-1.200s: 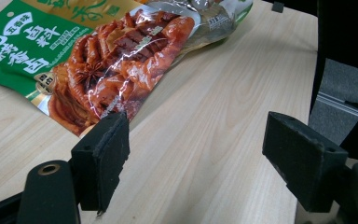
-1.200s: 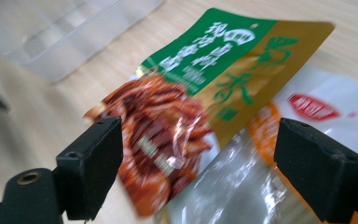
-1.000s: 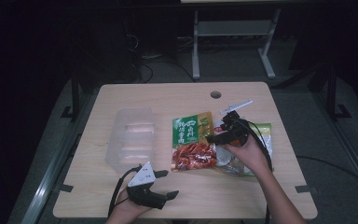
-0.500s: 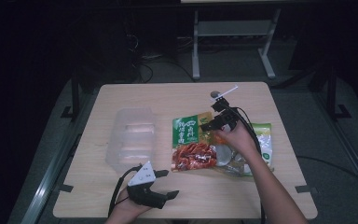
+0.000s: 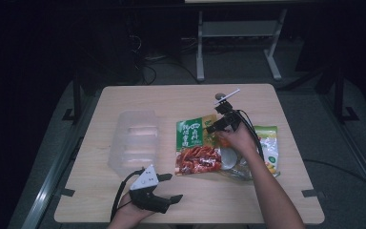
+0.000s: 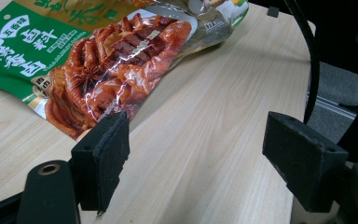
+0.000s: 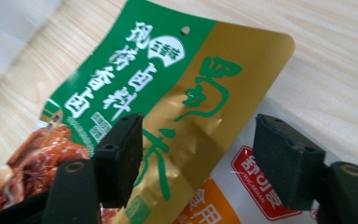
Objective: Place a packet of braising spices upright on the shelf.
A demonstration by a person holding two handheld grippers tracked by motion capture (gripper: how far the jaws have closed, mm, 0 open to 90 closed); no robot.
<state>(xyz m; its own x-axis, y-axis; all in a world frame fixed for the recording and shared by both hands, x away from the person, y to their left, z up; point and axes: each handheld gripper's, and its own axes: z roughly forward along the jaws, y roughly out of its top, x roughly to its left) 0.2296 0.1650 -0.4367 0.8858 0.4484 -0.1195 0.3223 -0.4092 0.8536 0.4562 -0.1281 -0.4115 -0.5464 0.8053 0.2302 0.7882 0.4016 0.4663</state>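
on the wooden table [image 5: 181, 98] lie two snack bags and one clear plastic box [image 5: 134, 140]. the right gripper [image 5: 215, 125], jaws apart and just closing, hovers over the green bag [image 7: 168, 88]. the left gripper [image 5: 170, 188] rests open near the table's front edge. dark room.

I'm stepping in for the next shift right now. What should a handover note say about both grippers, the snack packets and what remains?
Left gripper: jaws open, empty, near the table's front edge.
Right gripper: jaws have just been closing, not yet gripping; they straddle the top of the green-and-gold chicken-feet packet.
That packet overlaps a white-and-orange packet; a clear plastic container stands to its left.
Done: nothing lifted.
Left: probably grip the green packet and move it.
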